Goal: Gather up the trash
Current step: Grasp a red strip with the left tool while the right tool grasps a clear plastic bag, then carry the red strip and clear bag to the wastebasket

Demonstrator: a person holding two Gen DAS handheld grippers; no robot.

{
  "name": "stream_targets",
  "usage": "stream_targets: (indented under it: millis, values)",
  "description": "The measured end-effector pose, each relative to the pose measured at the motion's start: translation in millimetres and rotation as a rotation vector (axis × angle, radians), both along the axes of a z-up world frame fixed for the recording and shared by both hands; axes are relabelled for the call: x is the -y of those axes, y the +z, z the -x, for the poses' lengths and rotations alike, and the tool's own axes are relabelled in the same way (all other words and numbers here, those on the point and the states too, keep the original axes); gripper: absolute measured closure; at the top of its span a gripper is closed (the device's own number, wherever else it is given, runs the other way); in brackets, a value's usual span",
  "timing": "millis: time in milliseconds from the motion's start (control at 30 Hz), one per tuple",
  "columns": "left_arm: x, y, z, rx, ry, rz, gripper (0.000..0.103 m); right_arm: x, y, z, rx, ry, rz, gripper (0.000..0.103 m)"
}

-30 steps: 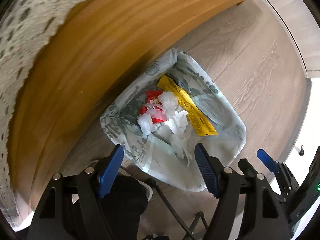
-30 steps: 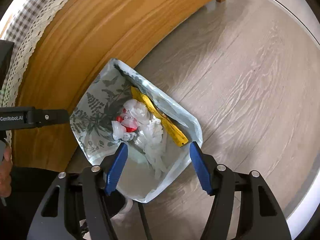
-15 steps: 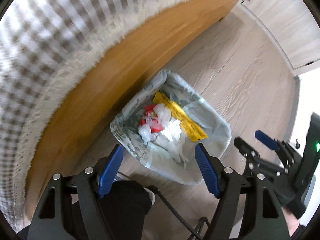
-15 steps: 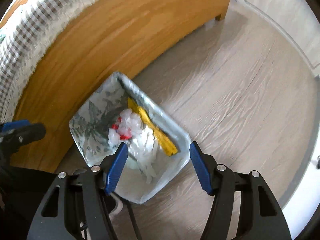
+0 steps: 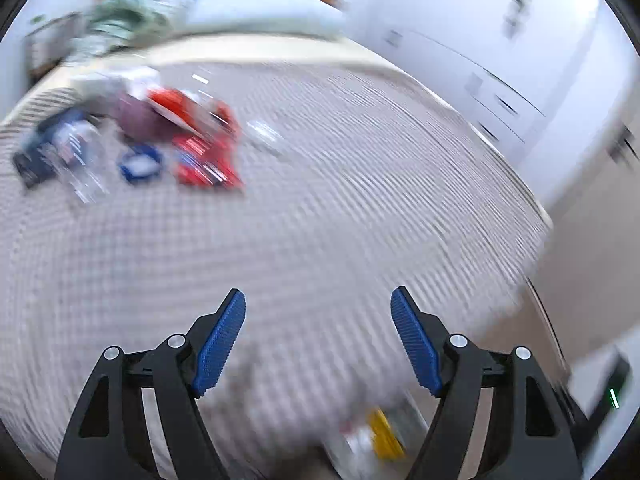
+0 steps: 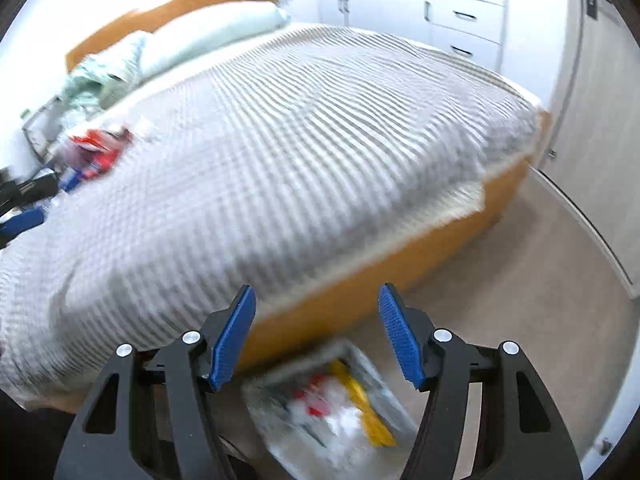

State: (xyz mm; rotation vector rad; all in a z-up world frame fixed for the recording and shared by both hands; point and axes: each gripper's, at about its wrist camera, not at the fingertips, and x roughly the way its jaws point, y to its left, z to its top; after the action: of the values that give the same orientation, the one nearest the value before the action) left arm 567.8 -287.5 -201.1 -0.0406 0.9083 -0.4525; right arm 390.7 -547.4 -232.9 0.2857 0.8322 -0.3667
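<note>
Plainly left gripper (image 5: pixel 318 304) fingers wide, empty, right gripper (image 6: pixel 317 300) likewise

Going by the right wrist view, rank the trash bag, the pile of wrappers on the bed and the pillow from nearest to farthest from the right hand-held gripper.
1. Trash bag: on the floor just below the right hand-held gripper.
2. Pile of wrappers: far left on the bedspread.
3. Pillow: at the headboard, upper left.

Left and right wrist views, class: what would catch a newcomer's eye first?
A bright jumble of red and blue wrappers lies on the striped bedspread, toward its pillow end. On the floor beside the wooden bed frame stands a lined bin already holding yellow, red and white trash.
</note>
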Motion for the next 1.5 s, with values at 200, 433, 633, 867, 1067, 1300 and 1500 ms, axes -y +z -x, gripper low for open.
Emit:
stream_targets:
  millis: [200,433,633,867,1067,1300,1500]
  values:
    - [15.7,-21.3,-115.8,0.034,0.108,-0.274,0.031,-38.8,-0.1,-31.2,-0.007,0.101,0.001,0.041]
    - [44.3,-66.8,-179.6,-0.068,0.121,-0.396,0.055,-55.3,-6.6,-49.3,-0.044,0.163,0.011,0.041]
    - [23.4,-53.8,-159.8,-0.029,0.085,-0.263,0.103,-60.9,0.0,-77.1,-0.026,0.183,0.016,0.041]
    - [-69.6,-1.7,-106.3,-0.026,0.055,-0.043,0.103,-70.5,22.6,-140.8,0.070,0.262,0.005,0.041]
    - [-147.6,31.7,-84.3,0.011,0.140,0.062,0.103,-88.7,36.4,-245.2,0.112,0.350,-0.046,0.041]
    - [-195.7,37.3,-82.2,0.052,0.196,0.127,0.103,-117.9,8.0,-374.5,-0.037,0.452,0.065,0.050]
    - [-200.9,36.0,-83.1,0.076,0.191,0.125,0.103,-122.4,-27.9,-409.6,-0.180,0.454,0.062,0.078]
